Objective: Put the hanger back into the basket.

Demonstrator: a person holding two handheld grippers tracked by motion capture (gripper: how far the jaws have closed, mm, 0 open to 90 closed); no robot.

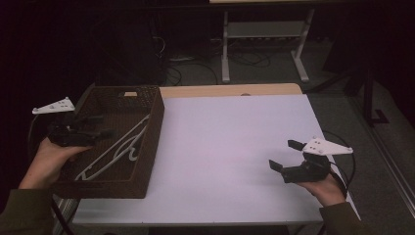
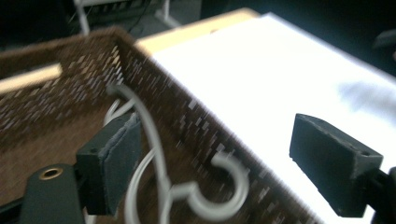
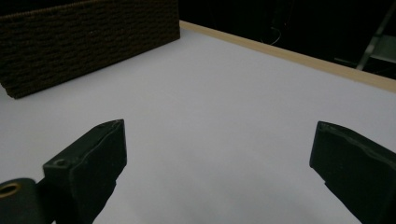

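- A dark woven basket (image 1: 150, 142) sits on the left part of a white table (image 1: 235, 147), and every place below is given from that basket.
- White wire hangers (image 1: 120, 149) lie inside the basket on its floor, with their hooks pointing toward its right wall.
- The left gripper (image 1: 100, 127) hangs over the basket's left half with its jaws spread wide and nothing between them.
- In the left gripper view one jaw is close beside a hanger's wire; the picture is blurred, so touching cannot be confirmed.
- Judged from this, the work is at its start: no hanger is lifted yet, and gripping and drawing one out remain.
- The right gripper (image 1: 286, 156) waits well right of the basket above bare tabletop, jaws wide and empty.
- The basket's tall walls hem in the hangers, so a hook could catch on the rim.
- The tabletop right of the basket offers broad open room, up to the table's far wooden edge.
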